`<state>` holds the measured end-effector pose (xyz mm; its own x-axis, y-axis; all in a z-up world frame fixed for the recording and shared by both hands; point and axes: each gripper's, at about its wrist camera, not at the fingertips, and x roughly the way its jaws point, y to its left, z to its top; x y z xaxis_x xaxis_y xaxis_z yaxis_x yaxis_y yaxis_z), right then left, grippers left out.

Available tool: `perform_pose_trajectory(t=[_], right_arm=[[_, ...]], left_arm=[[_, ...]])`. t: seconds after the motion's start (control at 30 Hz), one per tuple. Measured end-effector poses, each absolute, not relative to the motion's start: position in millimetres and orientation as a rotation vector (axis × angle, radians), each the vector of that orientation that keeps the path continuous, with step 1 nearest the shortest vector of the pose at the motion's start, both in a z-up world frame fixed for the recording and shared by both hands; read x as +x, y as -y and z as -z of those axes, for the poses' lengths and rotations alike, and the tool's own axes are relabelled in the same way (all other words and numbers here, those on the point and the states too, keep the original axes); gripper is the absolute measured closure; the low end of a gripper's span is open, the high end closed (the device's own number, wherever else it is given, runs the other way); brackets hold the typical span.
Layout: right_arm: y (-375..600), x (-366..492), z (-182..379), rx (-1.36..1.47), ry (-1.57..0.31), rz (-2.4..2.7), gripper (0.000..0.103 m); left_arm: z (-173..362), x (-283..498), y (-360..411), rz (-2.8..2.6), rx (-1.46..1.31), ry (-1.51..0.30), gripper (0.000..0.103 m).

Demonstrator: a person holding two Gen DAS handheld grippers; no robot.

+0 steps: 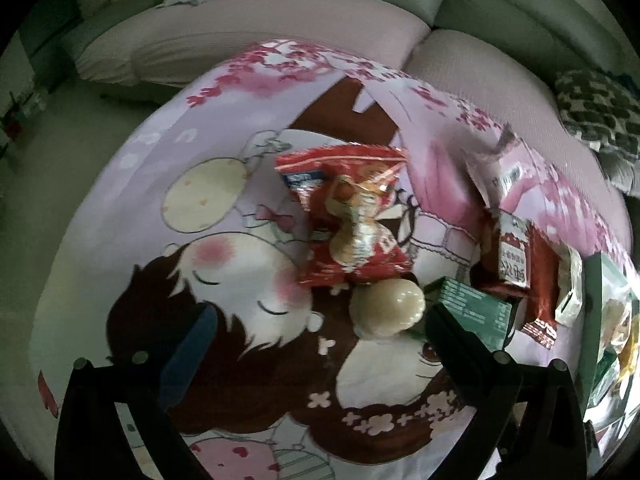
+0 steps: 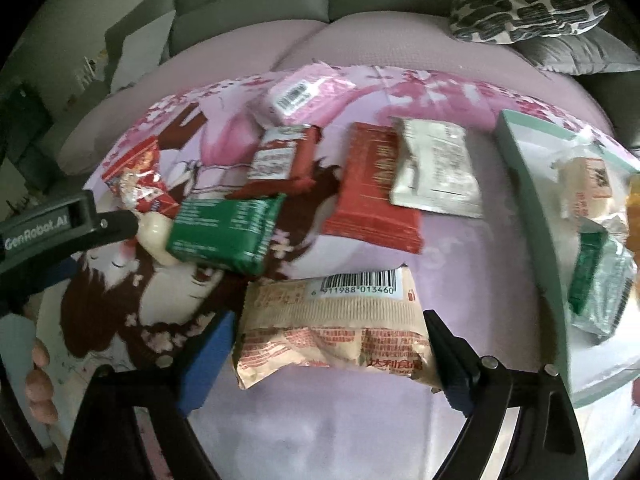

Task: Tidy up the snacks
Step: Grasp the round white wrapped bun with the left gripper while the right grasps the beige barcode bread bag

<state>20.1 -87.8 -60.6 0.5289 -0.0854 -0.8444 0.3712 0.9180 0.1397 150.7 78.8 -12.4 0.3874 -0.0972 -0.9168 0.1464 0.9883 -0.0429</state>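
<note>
Snack packets lie scattered on a cartoon-print blanket (image 1: 240,264). In the right wrist view a beige bread packet (image 2: 332,332) with a barcode fills the gap of my right gripper (image 2: 330,320), and both pads touch its ends. My left gripper (image 1: 318,312) is open over the blanket with nothing between its fingers. Just beyond its tips lie a pale round bun (image 1: 386,308) and a red snack bag (image 1: 352,216). A green packet (image 1: 472,312) rests against its right finger. The left gripper (image 2: 112,220) also shows at the left of the right wrist view.
A mint-rimmed white tray (image 2: 532,208) at the right holds several snacks. Red packets (image 2: 372,188), a silver packet (image 2: 436,168) and a pink packet (image 2: 304,96) lie further back. A sofa with a patterned cushion (image 2: 528,8) stands behind. A person's fingers (image 2: 40,380) show at the left edge.
</note>
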Motion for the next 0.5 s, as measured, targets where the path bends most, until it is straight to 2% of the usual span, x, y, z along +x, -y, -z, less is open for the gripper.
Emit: perform_pose_trajectory(t=[0.5], right_arm=[[109.2,7.6,59.7,0.372,-1.017,0.298,0.012]], left_arm=[[24.4,157.9,-76.9,0.113,0.0,-1.184,0.0]])
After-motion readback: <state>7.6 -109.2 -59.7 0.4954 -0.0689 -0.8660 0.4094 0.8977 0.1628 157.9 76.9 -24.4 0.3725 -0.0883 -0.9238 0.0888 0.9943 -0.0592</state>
